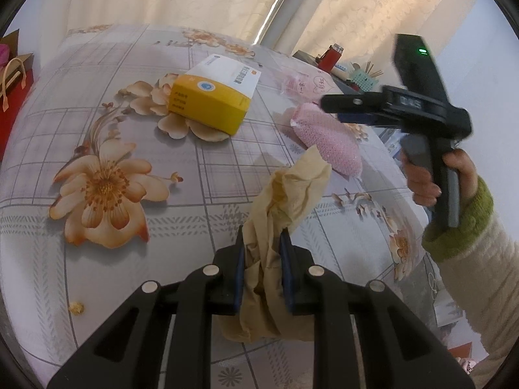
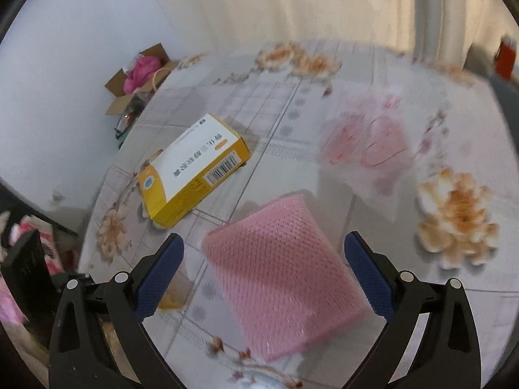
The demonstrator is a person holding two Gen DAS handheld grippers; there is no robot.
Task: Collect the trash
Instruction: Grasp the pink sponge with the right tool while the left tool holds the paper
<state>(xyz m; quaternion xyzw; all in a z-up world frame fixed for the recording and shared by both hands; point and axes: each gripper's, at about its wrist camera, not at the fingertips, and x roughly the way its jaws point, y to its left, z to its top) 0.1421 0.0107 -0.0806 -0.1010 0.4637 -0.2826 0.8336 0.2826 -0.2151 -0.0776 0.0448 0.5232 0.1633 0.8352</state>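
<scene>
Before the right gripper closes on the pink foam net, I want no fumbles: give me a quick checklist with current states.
1. Left gripper shut on the crumpled brown paper: ok.
2. Right gripper open: ok.
3. Pink foam net lies between its fingers: ok.
4. Net free of the yellow box: ok.
5. Net free of the clear pink wrapper: ok, though that view is blurred.
6. Fingertips low enough to pinch the net: cannot tell.
</scene>
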